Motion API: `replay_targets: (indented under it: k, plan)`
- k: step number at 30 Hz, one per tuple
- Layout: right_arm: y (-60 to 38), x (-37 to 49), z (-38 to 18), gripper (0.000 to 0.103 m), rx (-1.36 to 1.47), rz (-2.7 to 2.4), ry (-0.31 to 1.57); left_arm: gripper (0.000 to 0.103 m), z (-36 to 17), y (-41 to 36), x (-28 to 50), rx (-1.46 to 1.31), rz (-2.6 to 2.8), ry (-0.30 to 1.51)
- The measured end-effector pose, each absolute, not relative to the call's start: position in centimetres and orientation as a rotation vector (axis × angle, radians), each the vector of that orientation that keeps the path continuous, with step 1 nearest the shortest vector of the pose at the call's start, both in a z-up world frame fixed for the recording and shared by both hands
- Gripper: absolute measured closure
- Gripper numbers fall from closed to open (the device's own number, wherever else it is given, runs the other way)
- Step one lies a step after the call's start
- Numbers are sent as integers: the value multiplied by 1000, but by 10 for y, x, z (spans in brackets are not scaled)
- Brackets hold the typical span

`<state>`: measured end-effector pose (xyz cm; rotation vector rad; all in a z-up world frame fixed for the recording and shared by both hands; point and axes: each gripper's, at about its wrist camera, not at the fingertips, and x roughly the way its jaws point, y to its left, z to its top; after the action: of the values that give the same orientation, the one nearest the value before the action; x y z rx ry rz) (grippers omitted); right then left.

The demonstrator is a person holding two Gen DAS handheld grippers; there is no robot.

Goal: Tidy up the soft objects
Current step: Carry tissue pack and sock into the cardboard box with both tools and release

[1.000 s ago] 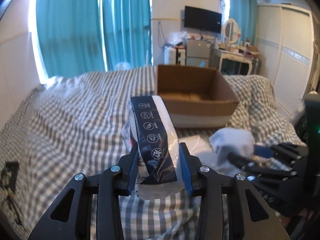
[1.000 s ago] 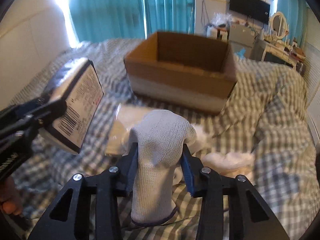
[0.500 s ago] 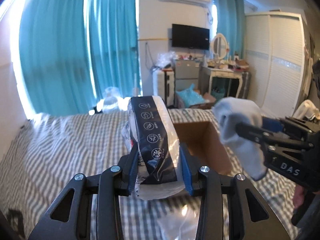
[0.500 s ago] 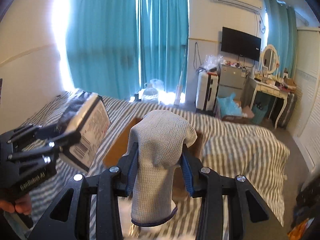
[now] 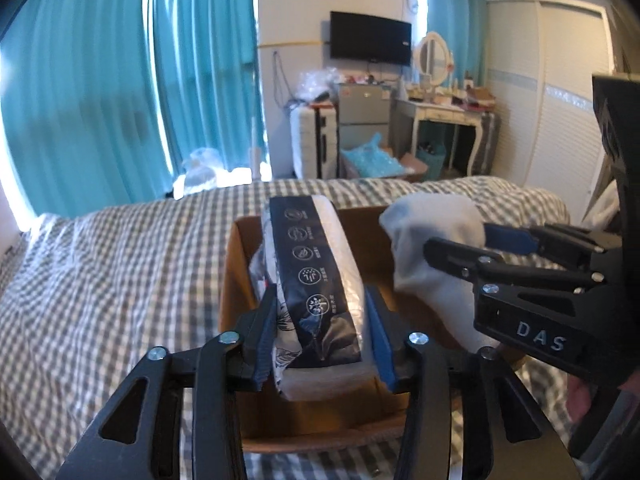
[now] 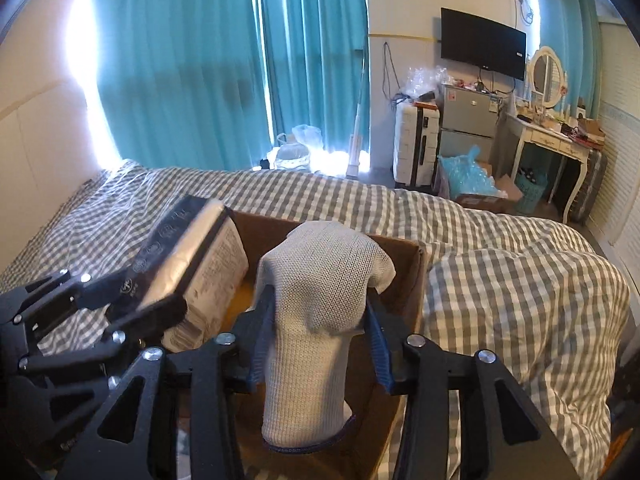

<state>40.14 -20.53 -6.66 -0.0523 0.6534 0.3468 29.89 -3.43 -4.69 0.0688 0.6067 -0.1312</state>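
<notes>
Two grippers are seen: the left gripper (image 5: 320,336) and the right gripper (image 6: 318,340), each with two blue-padded fingers. One tissue pack (image 5: 316,292) is counted, wrapped in clear plastic with a dark band, and one grey knitted glove (image 6: 320,320). One cardboard box (image 5: 236,280) is counted on one bed (image 6: 500,280) covered in grey-and-white check. Two teal curtain panels (image 6: 240,60) are seen at the window. One television (image 6: 482,50) is counted on the wall, one oval mirror (image 6: 546,74), one white dressing table (image 6: 548,140), one white suitcase (image 6: 414,140) and one small grey fridge (image 6: 468,120)
</notes>
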Motion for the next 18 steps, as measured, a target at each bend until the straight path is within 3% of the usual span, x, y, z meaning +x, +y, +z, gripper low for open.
replay_targets:
  k: [2, 3, 7, 10, 14, 18]
  plan:
    - [-207, 405, -75, 34, -55, 356, 649, 43, -43, -37, 300, 97, -91, 595]
    - [-208, 407, -77, 30, -53, 359, 645, 38, -40, -37, 299, 102, -76, 593]
    - [-218, 400, -66, 27, -32, 339, 597, 37, -21, -29, 288, 100, -30, 577]
    - [-230, 391, -47, 16, -9, 334, 584, 33, 10, -26, 257, 112, -37, 525]
    - [-242, 353, -7, 0, -47, 326, 528, 20, 49, -26, 210, 147, 6, 433]
    - [-246, 306, 29, 0, -146, 343, 489, 18, 77, -23, 164, 169, 12, 389]
